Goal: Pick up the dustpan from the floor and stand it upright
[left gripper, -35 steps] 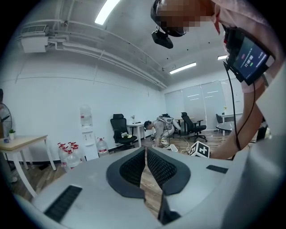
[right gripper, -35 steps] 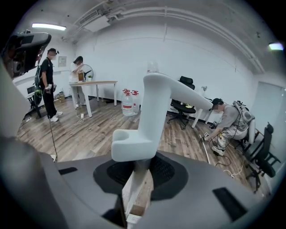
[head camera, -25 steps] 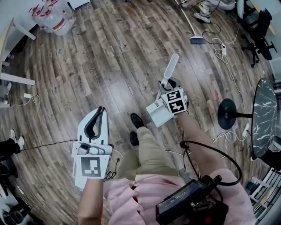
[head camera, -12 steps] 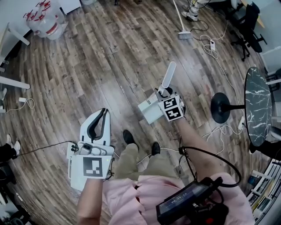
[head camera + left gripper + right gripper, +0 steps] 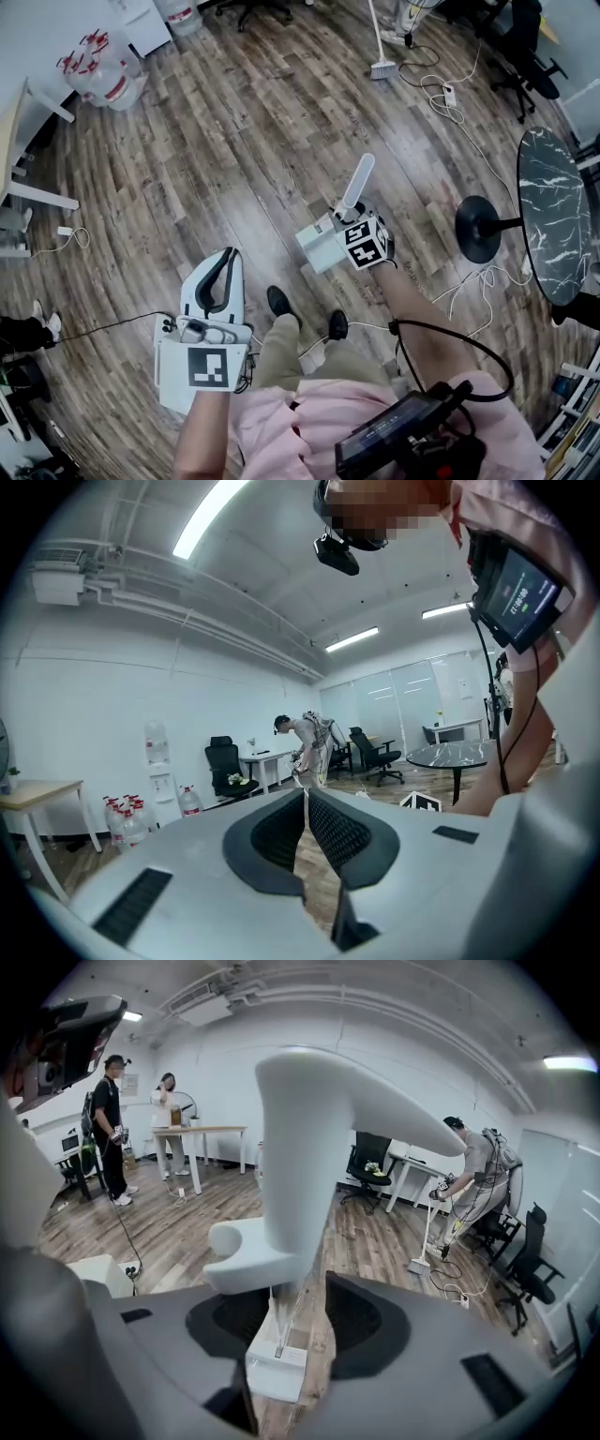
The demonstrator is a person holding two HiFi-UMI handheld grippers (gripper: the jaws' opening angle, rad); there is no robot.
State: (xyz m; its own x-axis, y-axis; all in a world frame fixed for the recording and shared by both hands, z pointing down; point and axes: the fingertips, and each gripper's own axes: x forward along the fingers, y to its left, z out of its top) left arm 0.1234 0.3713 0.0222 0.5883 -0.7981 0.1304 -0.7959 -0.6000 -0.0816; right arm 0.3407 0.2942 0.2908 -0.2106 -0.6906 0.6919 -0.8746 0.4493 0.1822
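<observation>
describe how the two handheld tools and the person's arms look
The left tool and right tool are pale grey-white plastic with black textured pads lining the jaws. Each carries a cube with black-and-white square markers. The person wears a pink top, and the forearms are bare. A black cable loops beside the right arm to a black device with a screen.

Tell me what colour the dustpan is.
The dustpan is plain white, pan and handle alike; the head view shows it best.
</observation>
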